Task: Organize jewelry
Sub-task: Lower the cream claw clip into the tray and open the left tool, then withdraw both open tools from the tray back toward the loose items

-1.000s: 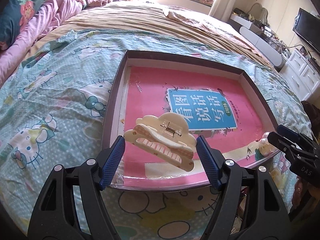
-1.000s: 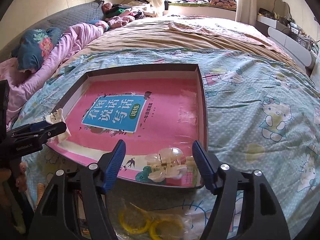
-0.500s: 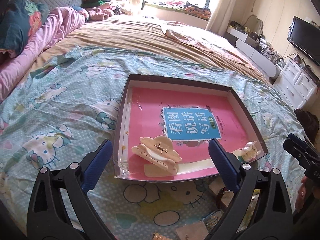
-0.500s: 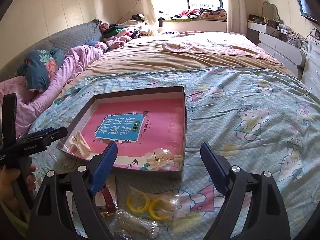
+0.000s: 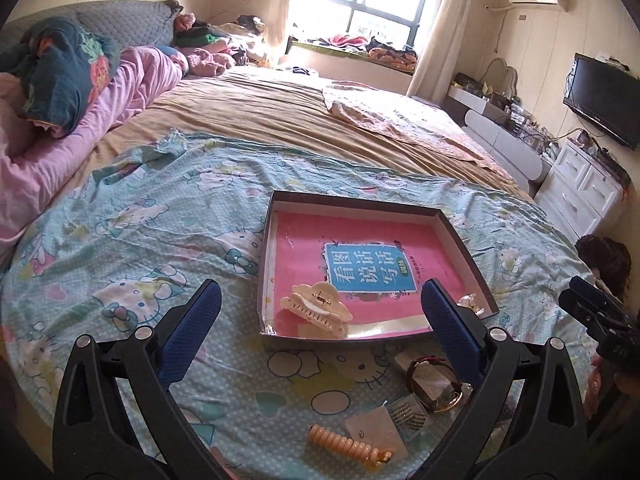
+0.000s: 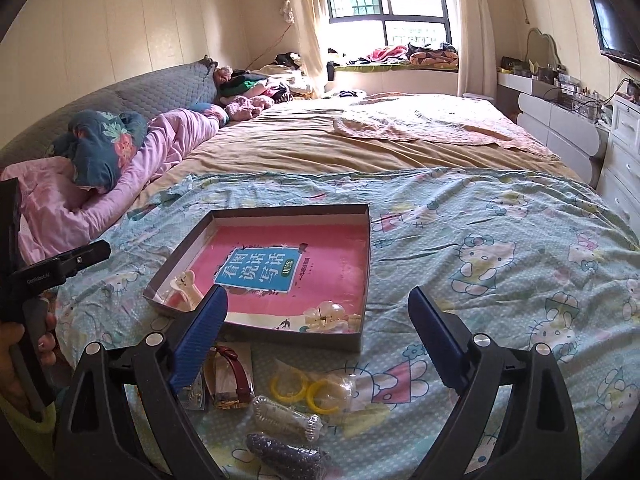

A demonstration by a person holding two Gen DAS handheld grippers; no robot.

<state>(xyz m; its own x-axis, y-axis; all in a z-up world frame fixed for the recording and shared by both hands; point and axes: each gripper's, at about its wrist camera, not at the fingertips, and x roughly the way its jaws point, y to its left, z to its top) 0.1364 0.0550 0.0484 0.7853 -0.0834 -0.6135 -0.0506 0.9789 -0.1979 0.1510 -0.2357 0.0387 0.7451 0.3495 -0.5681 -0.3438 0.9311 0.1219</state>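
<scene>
On the bed's pale blue cartoon-print sheet (image 5: 132, 264), a shallow dark-rimmed cardboard tray (image 5: 352, 200) lined with a pink booklet. Inside it, a large cream plastic claw hair clip (image 5: 316, 310) at the near left corner and a small clear pearly claw clip (image 6: 330, 314) at the near right corner. Left gripper (image 5: 320, 330) and right gripper (image 6: 318, 338) fingers just opened, spread wide, holding nothing, above loose yellow rings (image 6: 298, 390) and an orange spiral hair tie (image 5: 346, 442).

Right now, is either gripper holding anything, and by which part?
Nothing held. The left gripper and right gripper have just opened, jaws empty; the cream hair claw and clear hair claw lie in the box.
</scene>
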